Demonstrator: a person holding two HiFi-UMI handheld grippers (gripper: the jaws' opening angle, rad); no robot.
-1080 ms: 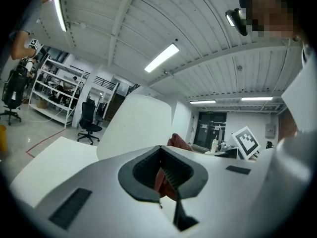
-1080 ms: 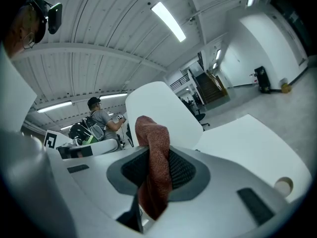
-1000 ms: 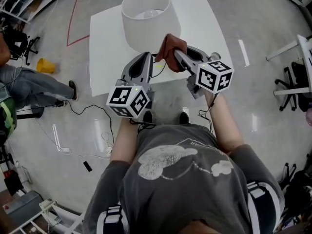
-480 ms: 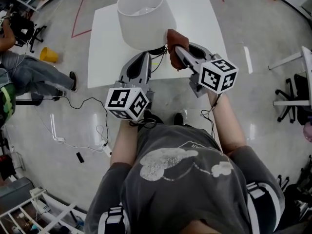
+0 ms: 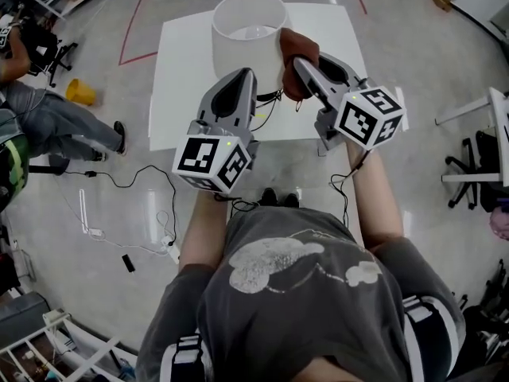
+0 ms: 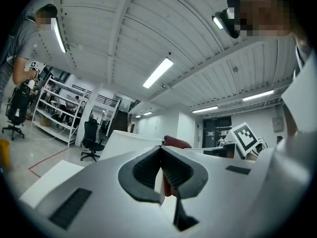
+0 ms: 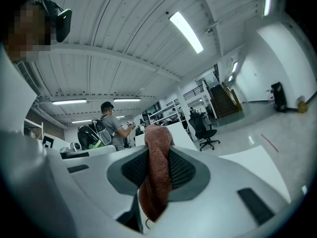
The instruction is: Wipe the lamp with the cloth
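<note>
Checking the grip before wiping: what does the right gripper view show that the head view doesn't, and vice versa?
Only the right gripper view: the cloth pinched between the pads of the shut right tongs, with its end hanging below them. Only the head view: the open top of the lamp and the left tongs beside its shade. Both: the reddish-brown cloth held in the right tongs.

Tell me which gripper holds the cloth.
The right gripper: its jaws pinch the reddish-brown cloth beside the lamp shade. The left gripper has its jaws together, with no cloth between them.
</note>
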